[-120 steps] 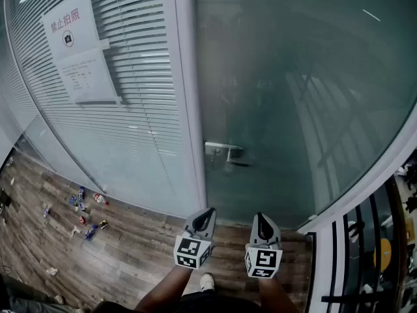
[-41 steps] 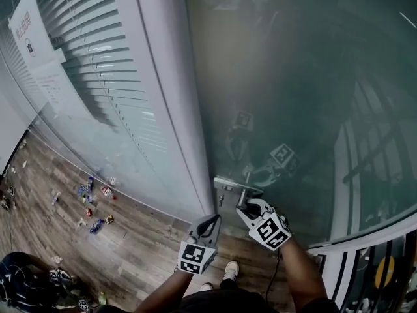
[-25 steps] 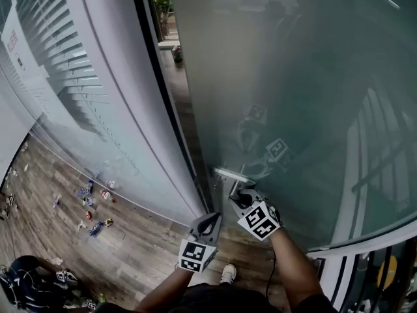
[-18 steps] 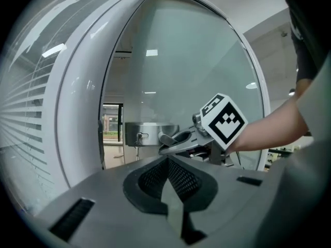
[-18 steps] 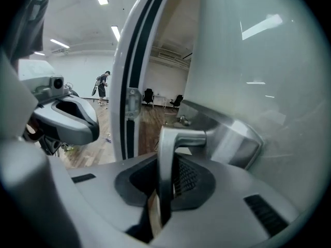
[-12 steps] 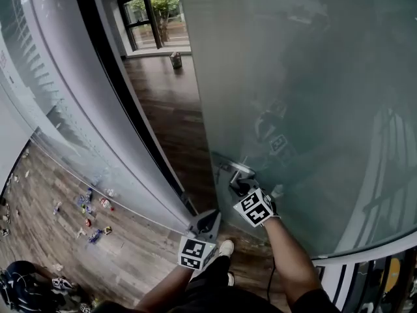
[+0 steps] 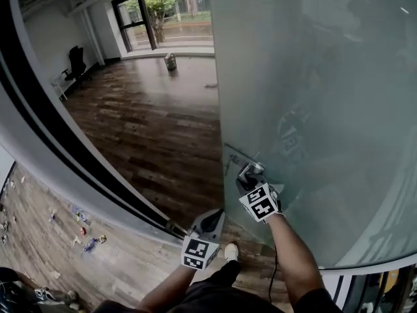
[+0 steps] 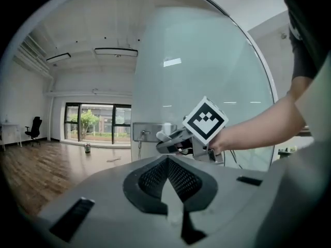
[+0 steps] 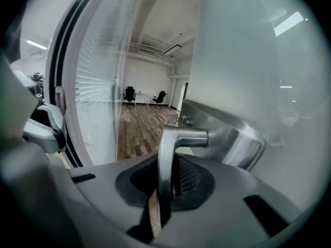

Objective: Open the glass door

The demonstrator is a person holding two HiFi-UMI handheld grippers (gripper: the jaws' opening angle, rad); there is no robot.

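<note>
The frosted glass door point(image 7: 313, 96) stands swung open into the room, its free edge near the middle of the head view. My right gripper point(image 7: 248, 178) is shut on the metal door handle point(image 7: 253, 169). In the right gripper view the handle's lever point(image 9: 166, 159) runs down between the pads from the lock plate point(image 9: 230, 138). My left gripper point(image 7: 209, 222) hangs lower left of the handle with its jaws together and nothing in them. The left gripper view shows the left gripper point(image 8: 168, 161), with the right gripper point(image 8: 173, 142) ahead at the handle plate point(image 8: 147, 132).
The black door frame point(image 7: 71, 149) curves along the left of the opening. Beyond lies a wooden floor point(image 7: 156, 122) with a black chair point(image 7: 77, 62), a small bin point(image 7: 170, 60) and large windows point(image 7: 163, 12). Small litter point(image 7: 85, 237) lies at lower left. A shoe point(image 7: 230, 252) shows below.
The door has swung much wider, its edge moving right and the gap growing to show the whole room. Both grippers have moved along with it, the right one still on the handle.
</note>
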